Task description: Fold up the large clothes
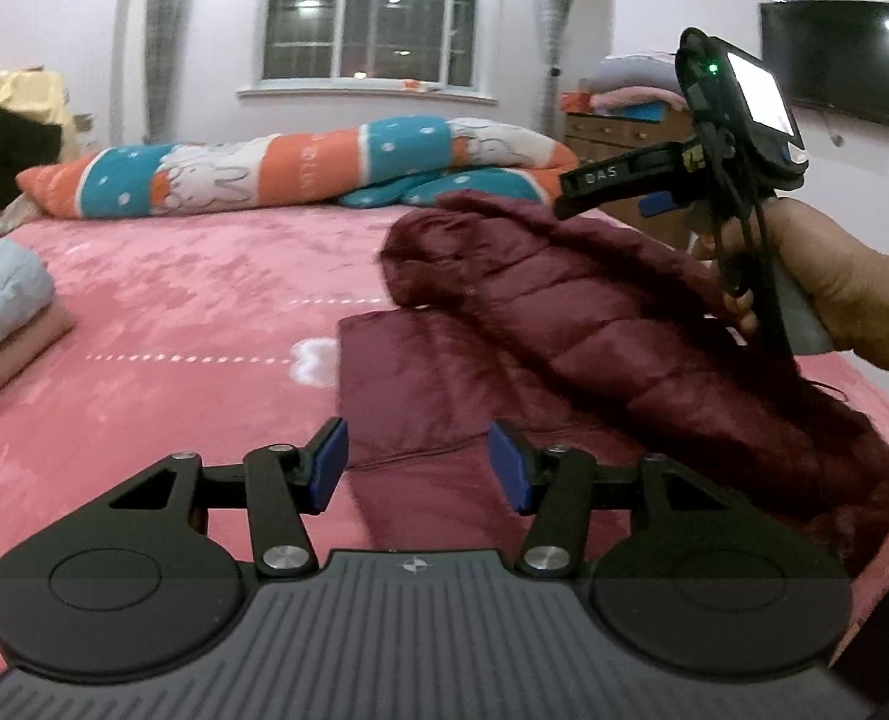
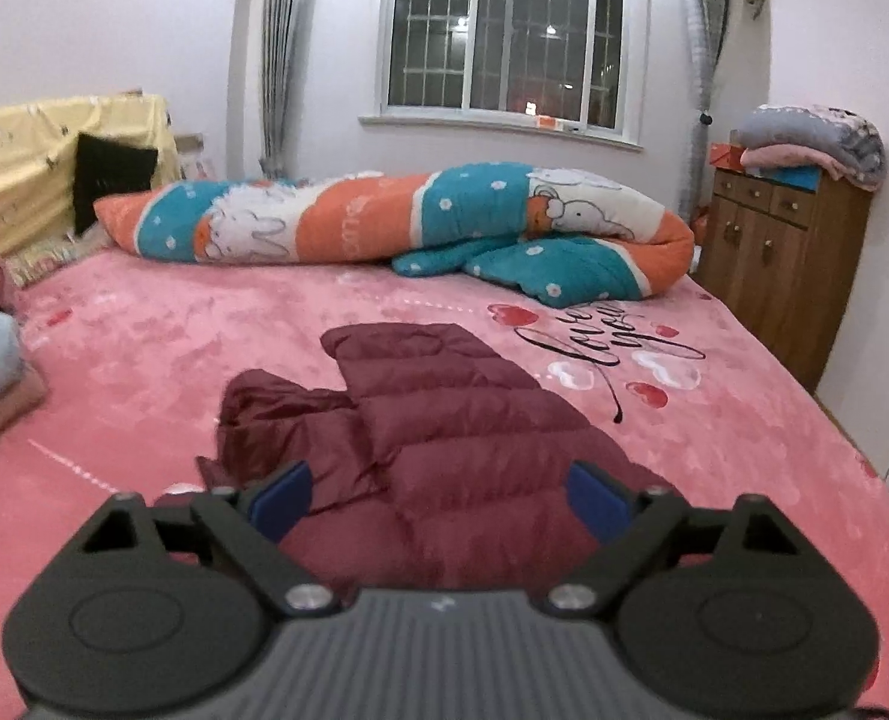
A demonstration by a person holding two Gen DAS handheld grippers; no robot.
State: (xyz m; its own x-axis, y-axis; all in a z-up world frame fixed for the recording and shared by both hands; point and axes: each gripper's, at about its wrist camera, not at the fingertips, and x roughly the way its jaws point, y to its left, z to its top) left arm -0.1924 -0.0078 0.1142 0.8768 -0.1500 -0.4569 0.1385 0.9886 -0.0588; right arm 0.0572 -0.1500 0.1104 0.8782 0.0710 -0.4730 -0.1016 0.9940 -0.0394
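A maroon puffer jacket [image 1: 594, 324] lies partly folded on the pink bed cover [image 1: 192, 288], with one side draped over the rest. My left gripper [image 1: 419, 463] is open and empty just above the jacket's near edge. The right gripper [image 1: 570, 195] shows in the left wrist view, held in a hand above the jacket's right side. In the right wrist view the jacket [image 2: 444, 438] lies below and ahead of my right gripper [image 2: 438, 507], which is open with nothing between its blue pads [image 2: 282, 498].
A rolled orange and teal quilt [image 2: 420, 222] lies across the far side of the bed. Folded blankets [image 1: 0, 306] sit at the left edge. A wooden cabinet [image 2: 786, 264] with blankets on top stands at the right. A TV [image 1: 840, 60] hangs on the right wall.
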